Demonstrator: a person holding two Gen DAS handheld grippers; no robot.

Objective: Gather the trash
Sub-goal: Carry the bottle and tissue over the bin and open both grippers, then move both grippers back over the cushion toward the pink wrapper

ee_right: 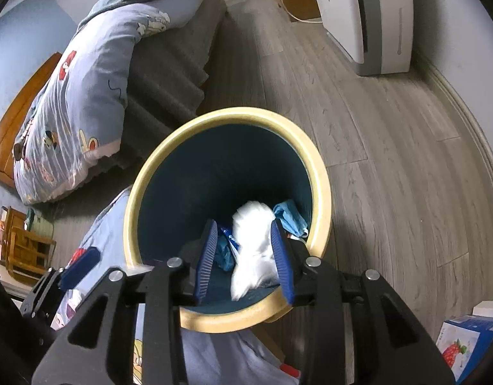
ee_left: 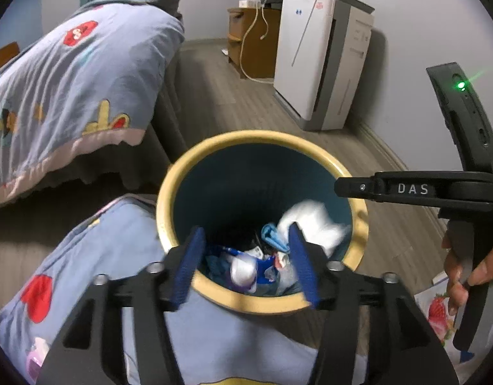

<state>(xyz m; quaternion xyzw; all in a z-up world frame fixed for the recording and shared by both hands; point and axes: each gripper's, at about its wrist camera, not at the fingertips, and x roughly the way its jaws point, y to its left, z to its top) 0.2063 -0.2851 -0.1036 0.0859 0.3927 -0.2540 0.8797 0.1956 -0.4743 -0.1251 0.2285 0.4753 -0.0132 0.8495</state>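
Note:
A round bin with a cream rim [ee_left: 169,189] [ee_right: 320,173] and dark blue inside stands on the wood floor. It holds several pieces of trash, among them blue wrappers [ee_left: 272,234] [ee_right: 289,213]. A blurred white crumpled tissue [ee_left: 313,221] [ee_right: 256,250] is in the bin's mouth. My left gripper [ee_left: 248,264] is open and empty over the near rim. My right gripper [ee_right: 244,261] is open over the bin with the tissue between its fingers; it also shows from the side in the left wrist view [ee_left: 345,187].
A bed with a blue cartoon quilt [ee_left: 70,89] [ee_right: 79,96] is at the left, and more quilt [ee_left: 95,272] lies by the bin. A white air purifier [ee_left: 320,64] [ee_right: 368,16] stands by the wall. A strawberry-print box [ee_right: 464,343] sits at the right.

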